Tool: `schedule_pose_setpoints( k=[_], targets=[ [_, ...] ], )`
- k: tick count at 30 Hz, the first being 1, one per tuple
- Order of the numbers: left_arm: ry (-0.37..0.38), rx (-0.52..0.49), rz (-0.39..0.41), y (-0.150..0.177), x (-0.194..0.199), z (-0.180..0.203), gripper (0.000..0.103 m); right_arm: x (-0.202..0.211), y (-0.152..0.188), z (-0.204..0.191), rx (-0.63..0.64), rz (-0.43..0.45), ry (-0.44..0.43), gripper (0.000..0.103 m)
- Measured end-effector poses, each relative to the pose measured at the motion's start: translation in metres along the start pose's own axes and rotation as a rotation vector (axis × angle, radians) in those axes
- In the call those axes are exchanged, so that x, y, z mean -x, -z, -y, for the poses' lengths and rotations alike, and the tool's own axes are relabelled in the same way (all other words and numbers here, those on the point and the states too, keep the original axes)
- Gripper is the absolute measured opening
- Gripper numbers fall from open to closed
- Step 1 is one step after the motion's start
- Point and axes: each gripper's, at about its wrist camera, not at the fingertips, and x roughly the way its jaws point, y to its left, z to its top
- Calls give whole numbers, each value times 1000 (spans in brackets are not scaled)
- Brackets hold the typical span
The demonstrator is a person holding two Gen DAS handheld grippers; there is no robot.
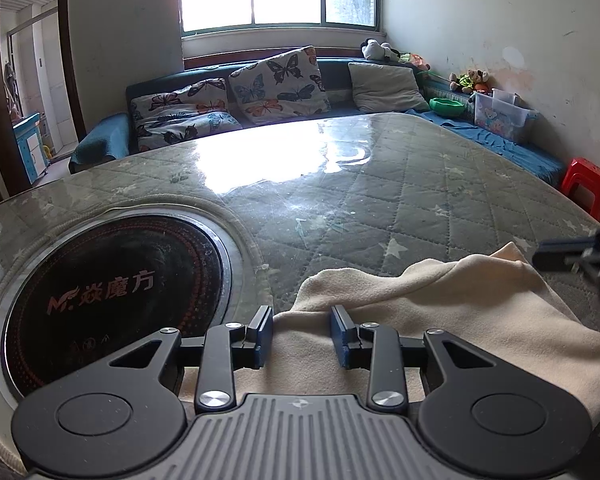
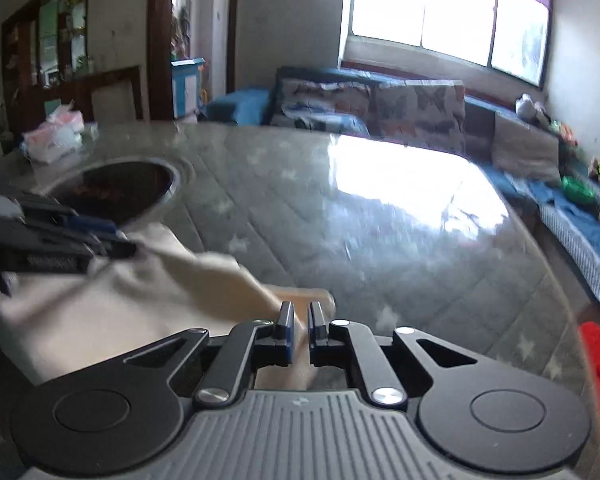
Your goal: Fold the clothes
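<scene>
A cream garment lies bunched at the near edge of the quilted, glass-topped table. My left gripper stands open over its left part, with cloth lying between and under the blue pads but not pinched. In the blurred right wrist view, my right gripper is shut on a right-hand corner of the cream garment. The right gripper shows dark at the right edge of the left wrist view. The left gripper shows at the left of the right wrist view.
A round black induction cooker is sunk into the table just left of the garment. Plastic packets lie at the table's far left. A blue sofa with butterfly cushions runs behind, and a red stool stands at the right.
</scene>
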Motion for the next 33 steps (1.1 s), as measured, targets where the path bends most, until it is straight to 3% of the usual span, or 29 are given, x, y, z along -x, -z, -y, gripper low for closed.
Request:
schedule_pose_setpoints(
  k=[5, 11, 17, 26, 33],
  targets=[
    [0, 4, 2, 0, 0, -1, 35, -14, -18, -13, 5, 4, -106, 6],
    [4, 11, 3, 0, 0, -2, 37, -46, -20, -13, -11, -69, -117, 6],
    [35, 67, 28, 2, 16, -9, 37, -7, -16, -14, 30, -28, -122, 9],
    [120, 45, 103, 36, 83, -1, 37, 38, 12, -41, 94, 4, -186, 9],
    [92, 68, 80, 63, 92, -7, 37, 37, 25, -37, 35, 0, -175, 9]
  ],
)
